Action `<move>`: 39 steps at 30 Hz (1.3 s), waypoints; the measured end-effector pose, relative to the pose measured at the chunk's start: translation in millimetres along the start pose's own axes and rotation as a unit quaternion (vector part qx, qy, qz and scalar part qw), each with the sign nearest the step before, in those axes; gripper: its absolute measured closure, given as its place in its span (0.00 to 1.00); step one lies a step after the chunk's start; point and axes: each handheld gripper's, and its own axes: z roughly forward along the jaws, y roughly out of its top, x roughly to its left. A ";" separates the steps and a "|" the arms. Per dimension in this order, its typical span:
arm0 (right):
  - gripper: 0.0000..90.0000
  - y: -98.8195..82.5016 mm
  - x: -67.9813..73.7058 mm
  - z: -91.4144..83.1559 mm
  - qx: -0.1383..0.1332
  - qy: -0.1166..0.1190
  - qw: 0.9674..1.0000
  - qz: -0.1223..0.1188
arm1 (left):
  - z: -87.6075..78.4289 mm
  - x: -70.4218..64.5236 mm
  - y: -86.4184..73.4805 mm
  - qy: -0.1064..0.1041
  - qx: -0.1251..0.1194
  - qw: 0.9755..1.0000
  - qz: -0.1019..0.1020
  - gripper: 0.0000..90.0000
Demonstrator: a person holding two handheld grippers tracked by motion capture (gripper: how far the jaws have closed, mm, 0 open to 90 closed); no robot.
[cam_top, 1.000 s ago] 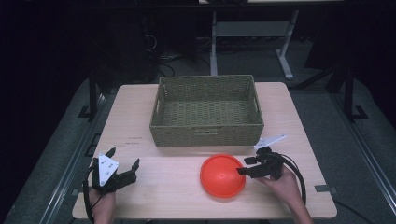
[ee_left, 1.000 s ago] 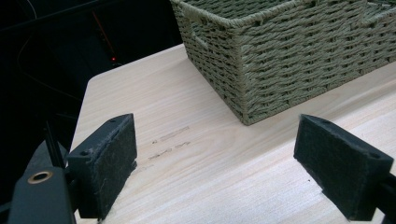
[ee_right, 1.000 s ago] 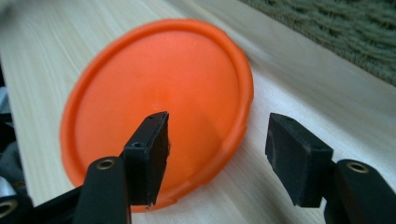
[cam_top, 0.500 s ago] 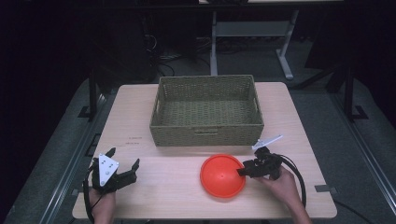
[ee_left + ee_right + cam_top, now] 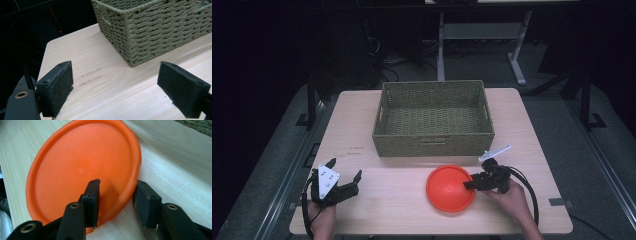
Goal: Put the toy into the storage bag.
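An orange round plate (image 5: 449, 189) lies flat on the wooden table (image 5: 387, 200), just in front of the woven basket (image 5: 434, 145). My right gripper (image 5: 469, 185) is at the plate's right edge, open. In the right gripper view the plate (image 5: 82, 167) has its rim between the jaws of the right gripper (image 5: 117, 187): one jaw is over the inside, the other outside on the table, with a gap left. My left gripper (image 5: 344, 170) rests at the table's front left, open. In its own view the left gripper (image 5: 115, 82) has nothing between its pads.
The empty olive basket (image 5: 155, 32) takes up the middle back of the table. Bare wood lies between the two grippers and to the left of the basket. Beyond the table edges the floor is dark, with stands and cables at the back.
My right gripper has slid a little to the left, bringing its jaws over the plate's right rim. The left gripper and the plate have stayed where they were.
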 end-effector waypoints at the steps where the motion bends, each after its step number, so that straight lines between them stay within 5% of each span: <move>1: 0.64 0.0 0.0 0.0 0.000 0.000 1.000 0.000 | 0.0 0.0 0.0 0.000 0.000 1.000 0.000 0.14; 21: 0.81 1.3 8.2 -12.2 -0.027 -0.016 1.000 0.002 | -1.0 -0.8 0.2 0.004 0.000 1.000 0.003 0.14; 29: 0.88 6.3 22.0 -24.7 -0.054 -0.019 0.998 -0.014 | -0.5 -0.8 0.0 0.003 0.001 1.000 0.002 0.14; 34: 0.91 5.7 22.8 -32.9 -0.080 0.006 0.997 -0.010 | -0.5 0.2 -0.3 0.005 0.001 1.000 0.001 0.14; 39: 0.91 6.6 24.6 -37.3 -0.087 0.007 0.996 -0.010 | -0.9 -0.1 -0.3 0.005 0.002 1.000 0.005 0.14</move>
